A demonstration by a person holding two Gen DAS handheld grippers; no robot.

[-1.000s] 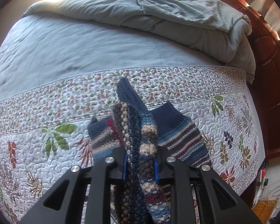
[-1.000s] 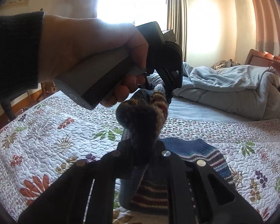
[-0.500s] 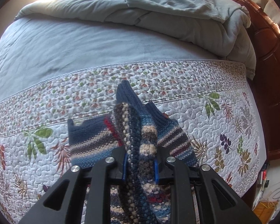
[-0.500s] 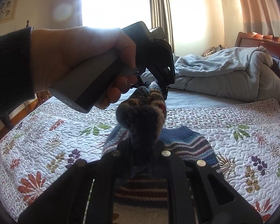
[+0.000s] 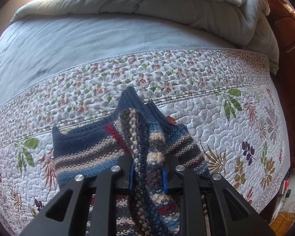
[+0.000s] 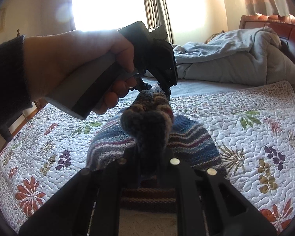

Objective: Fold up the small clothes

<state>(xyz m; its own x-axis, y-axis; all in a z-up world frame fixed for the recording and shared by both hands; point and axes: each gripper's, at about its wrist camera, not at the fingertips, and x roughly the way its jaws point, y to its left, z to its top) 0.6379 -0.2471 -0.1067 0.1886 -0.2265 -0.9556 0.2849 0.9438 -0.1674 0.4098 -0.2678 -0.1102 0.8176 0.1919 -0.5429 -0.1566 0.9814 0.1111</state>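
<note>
Daylight, strong. Right wrist view: window (image 6: 108,5) at far left blown out to pure white, lens flare beside it; second glare patch on the wall (image 6: 194,5) right of the curtain (image 6: 155,5). Hand (image 6: 72,66) and left gripper (image 6: 163,86) backlit, near sides in shadow. Left wrist view: even, softer light; hot spot at far left above the duvet (image 5: 167,5). Quilt (image 5: 206,106) stitching sharp. Both views: heavy fisheye bending, dark vignetted corners.

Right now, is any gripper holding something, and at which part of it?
Both hold the striped knitted garment. The left gripper and the right gripper each pinch a bunched fold of it, raised above the quilt; which part cannot be told.
</note>
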